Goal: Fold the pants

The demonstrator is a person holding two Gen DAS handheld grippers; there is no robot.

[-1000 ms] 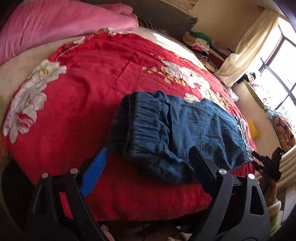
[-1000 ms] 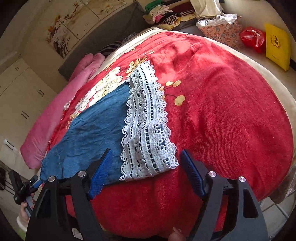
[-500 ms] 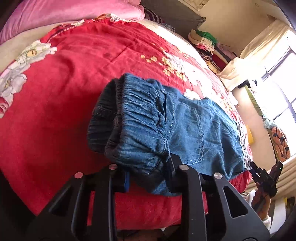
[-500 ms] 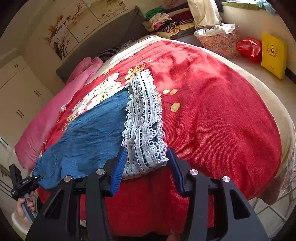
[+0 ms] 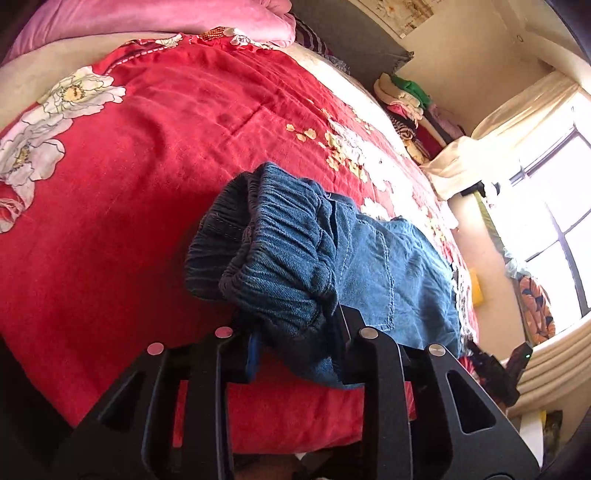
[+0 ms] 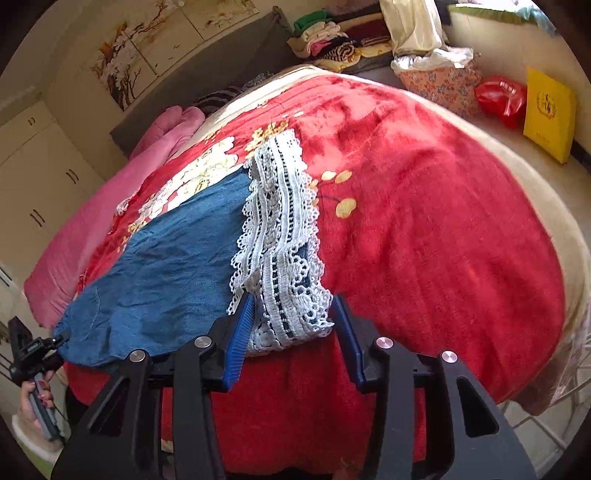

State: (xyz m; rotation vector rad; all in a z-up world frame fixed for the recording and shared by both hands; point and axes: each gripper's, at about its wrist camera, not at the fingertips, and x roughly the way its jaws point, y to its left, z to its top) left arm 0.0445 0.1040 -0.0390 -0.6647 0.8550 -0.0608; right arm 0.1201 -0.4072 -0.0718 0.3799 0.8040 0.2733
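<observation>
Blue denim pants (image 5: 384, 266) lie folded lengthwise on a red flowered blanket (image 5: 147, 166). My left gripper (image 5: 295, 332) is shut on the gathered elastic waistband (image 5: 284, 258) at the pants' near end. In the right wrist view the pants (image 6: 166, 273) end in a white lace hem (image 6: 284, 251). My right gripper (image 6: 291, 325) is shut on the near corner of that lace hem, which bunches between the blue fingers (image 6: 240, 332). The left gripper also shows in the right wrist view (image 6: 26, 350), at the far left, held by a hand.
A pink quilt (image 5: 147, 22) lies along the bed's head. Stacked clothes (image 5: 406, 99) sit beyond the bed by a curtain and window. In the right wrist view a floral bag (image 6: 439, 85), a red bag (image 6: 502, 98) and a yellow box (image 6: 548, 110) lie beside the bed.
Both grippers moved in from open positions and closed, the left on the waistband and the right on the lace hem. The held ends now look bunched and slightly raised.
</observation>
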